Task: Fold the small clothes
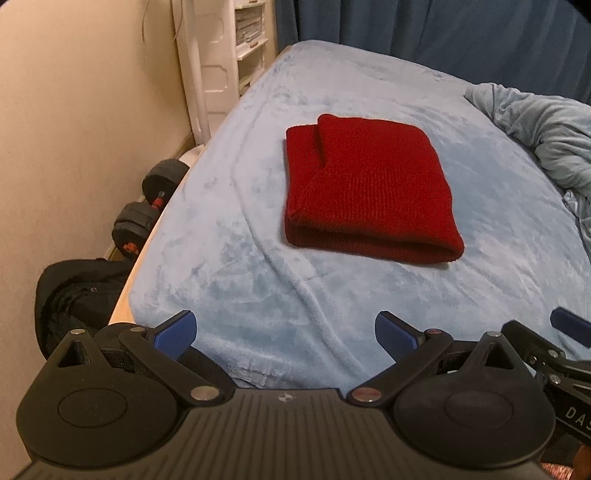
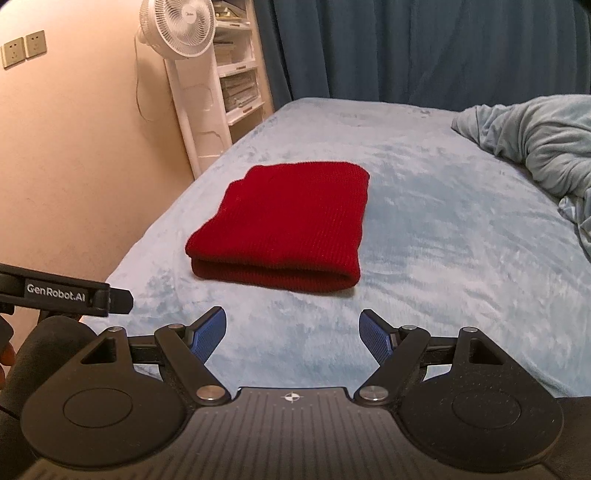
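Observation:
A red knitted garment (image 1: 365, 184) lies folded into a thick rectangle on the light blue fleece bed cover (image 1: 240, 251); the same red garment (image 2: 284, 221) shows in the right wrist view with its rolled fold facing me. My left gripper (image 1: 286, 332) hovers over the near edge of the bed, open, with nothing between its blue pads (image 1: 177, 332). My right gripper (image 2: 291, 334) is likewise open and empty, short of the garment. Both grippers stay apart from the cloth. Part of the right gripper (image 1: 569, 325) shows at the left view's right edge.
A crumpled blue-grey duvet (image 2: 535, 147) is heaped at the right of the bed. Dumbbells (image 1: 147, 210) and a black bag (image 1: 74, 295) lie on the floor along the wall at left. A white standing fan (image 2: 181, 29) and shelves (image 2: 240, 74) stand before dark blue curtains (image 2: 406, 48).

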The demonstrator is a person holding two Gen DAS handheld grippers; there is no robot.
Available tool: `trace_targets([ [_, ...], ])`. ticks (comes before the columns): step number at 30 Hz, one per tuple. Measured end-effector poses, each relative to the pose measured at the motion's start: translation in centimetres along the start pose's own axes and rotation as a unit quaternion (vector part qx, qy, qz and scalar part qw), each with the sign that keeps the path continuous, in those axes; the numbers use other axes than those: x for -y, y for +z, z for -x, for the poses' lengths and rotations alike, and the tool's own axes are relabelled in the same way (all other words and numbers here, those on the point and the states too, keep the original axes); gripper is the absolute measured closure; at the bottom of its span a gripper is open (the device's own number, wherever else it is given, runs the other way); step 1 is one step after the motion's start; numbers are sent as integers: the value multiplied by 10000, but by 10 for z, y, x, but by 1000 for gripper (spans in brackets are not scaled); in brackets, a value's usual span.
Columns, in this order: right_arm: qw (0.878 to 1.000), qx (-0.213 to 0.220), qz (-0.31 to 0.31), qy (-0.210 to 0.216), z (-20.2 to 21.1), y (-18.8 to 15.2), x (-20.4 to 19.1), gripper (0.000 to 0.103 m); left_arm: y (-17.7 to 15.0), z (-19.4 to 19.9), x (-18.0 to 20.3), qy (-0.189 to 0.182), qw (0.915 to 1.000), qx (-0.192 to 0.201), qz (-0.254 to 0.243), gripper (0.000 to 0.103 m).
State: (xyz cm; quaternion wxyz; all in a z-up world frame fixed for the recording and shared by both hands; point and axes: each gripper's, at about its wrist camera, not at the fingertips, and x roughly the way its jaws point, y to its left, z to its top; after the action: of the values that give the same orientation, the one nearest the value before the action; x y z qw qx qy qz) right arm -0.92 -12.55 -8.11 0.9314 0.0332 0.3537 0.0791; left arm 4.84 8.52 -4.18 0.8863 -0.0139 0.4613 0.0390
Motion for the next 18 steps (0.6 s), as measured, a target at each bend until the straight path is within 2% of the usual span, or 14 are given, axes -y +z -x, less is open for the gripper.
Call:
trace_targets([
  [3, 9985, -50, -478, 249, -9, 7, 18, 19, 8, -12, -6, -93, 9996, -108, 251, 0],
  [7, 9857, -251, -1514, 691, -33, 30, 60, 15, 26, -37, -10, -359, 9960, -378, 729, 0],
  [10, 9783, -365, -1928, 671, -59, 54, 90, 15, 41, -60, -15, -738, 9870, -522, 1325, 0],
  [12, 9753, -392, -2081, 630, -81, 75, 110, 15, 51, -79, -14, -861, 9814, -554, 1623, 0],
  [16, 9709, -427, -2285, 573, -133, 114, 142, 15, 70, -117, -3, -781, 9784, -611, 1814, 0],
  [18, 9703, -465, -2296, 598, -163, 135, 155, 15, 75, -138, -1, -790, 9737, -678, 2026, 0],
])
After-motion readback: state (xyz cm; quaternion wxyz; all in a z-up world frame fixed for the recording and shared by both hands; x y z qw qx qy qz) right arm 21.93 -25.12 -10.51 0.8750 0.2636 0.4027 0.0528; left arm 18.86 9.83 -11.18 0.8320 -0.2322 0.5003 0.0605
